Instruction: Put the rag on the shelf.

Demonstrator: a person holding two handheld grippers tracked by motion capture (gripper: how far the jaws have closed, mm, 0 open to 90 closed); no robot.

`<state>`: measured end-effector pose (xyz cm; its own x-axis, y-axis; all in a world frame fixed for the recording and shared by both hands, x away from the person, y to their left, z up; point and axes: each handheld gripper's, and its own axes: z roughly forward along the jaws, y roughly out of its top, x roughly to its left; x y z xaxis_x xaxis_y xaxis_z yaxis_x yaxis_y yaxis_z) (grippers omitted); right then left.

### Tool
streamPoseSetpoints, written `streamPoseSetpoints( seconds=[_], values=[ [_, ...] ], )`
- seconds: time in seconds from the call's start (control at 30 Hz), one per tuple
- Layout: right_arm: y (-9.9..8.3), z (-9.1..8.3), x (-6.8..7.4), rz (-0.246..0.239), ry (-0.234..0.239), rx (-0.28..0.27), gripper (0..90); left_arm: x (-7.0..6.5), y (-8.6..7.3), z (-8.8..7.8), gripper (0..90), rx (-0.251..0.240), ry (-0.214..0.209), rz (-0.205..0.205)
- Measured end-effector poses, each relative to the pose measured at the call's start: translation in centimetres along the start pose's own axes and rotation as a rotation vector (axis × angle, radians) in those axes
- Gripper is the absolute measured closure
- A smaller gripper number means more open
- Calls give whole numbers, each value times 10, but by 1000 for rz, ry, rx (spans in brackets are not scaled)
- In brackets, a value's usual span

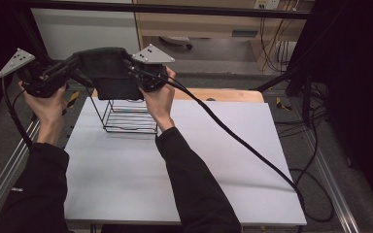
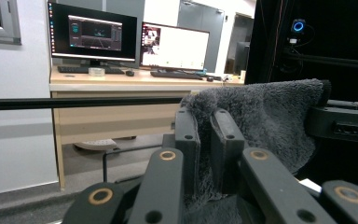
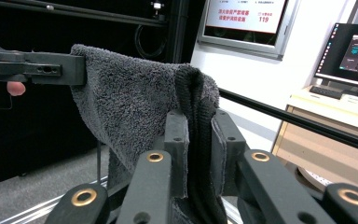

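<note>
A dark grey fluffy towel (image 1: 108, 70) hangs stretched between my two grippers, above a black wire rack (image 1: 126, 116) on the white table (image 1: 184, 160). My left gripper (image 1: 75, 62) is shut on the towel's left top corner. In the left gripper view its jaws pinch the towel (image 2: 261, 116) at its edge (image 2: 206, 140). My right gripper (image 1: 132, 65) is shut on the right top corner. The right gripper view has a thick fold of towel (image 3: 135, 107) clamped between its jaws (image 3: 198, 154). The towel's lower edge hangs just over the rack's top.
A black frame bar (image 1: 175, 8) crosses above the far end of the table. A thick cable (image 1: 243, 141) trails from the right gripper across the table's right side. A wooden desk (image 2: 121, 86) with monitors stands beyond.
</note>
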<state>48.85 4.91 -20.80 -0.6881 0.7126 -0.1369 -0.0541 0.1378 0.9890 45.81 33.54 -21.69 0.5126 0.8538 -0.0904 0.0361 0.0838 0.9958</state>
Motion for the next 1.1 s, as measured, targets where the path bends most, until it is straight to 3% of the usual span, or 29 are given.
streamPoseSetpoints(
  seconds=[0.33,0.47,0.8,1.1],
  values=[
    [-18,-6,8,4,17,19,790,-4,-27,-11,823,19,10,25],
    [-23,-8,11,-3,19,28,788,-4,-36,-14,821,32,6,13],
    [-40,-14,15,45,49,92,763,-6,-54,-20,791,100,2,-35],
    [-48,-18,19,46,65,160,674,-11,-60,-25,714,186,26,-31]
  ],
)
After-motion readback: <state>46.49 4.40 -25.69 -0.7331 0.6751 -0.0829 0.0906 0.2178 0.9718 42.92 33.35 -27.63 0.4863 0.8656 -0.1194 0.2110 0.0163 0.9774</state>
